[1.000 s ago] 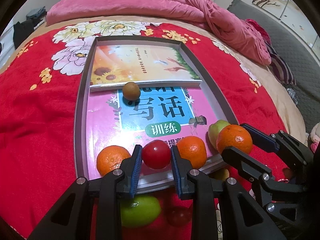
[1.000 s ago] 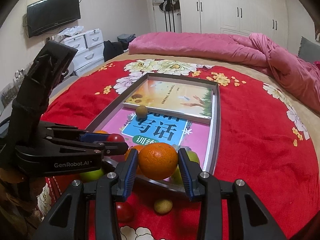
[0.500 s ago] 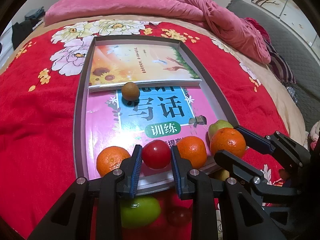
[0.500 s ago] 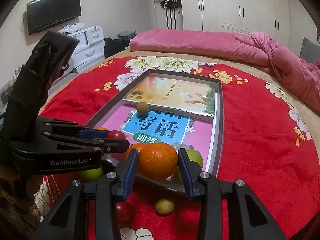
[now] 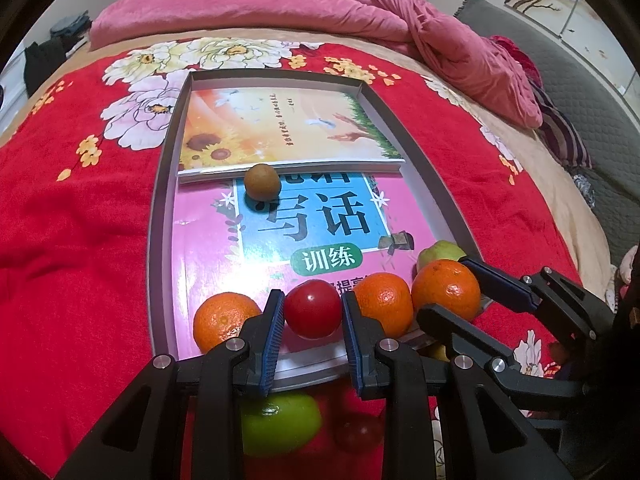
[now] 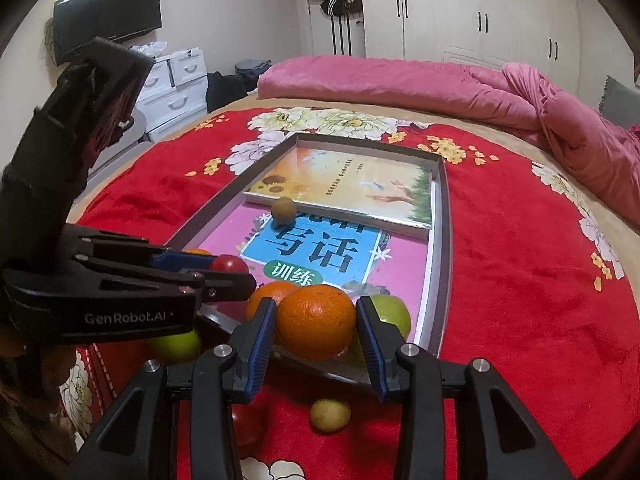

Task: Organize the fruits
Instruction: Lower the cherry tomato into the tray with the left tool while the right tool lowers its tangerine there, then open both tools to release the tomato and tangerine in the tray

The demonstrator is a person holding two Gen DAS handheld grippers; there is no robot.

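A grey tray lined with books lies on the red bedspread. My left gripper is shut on a red tomato at the tray's near edge, between two oranges. My right gripper is shut on an orange held over the tray's near right corner, beside a green apple. A small brown fruit sits mid-tray.
On the bedspread in front of the tray lie a green apple, a red tomato and a small yellow-brown fruit. A pink quilt lies at the far side. Drawers stand left of the bed.
My right gripper with its orange has moved down and left, closer to the tray's near right corner and the orange there. My left gripper has stayed in place.
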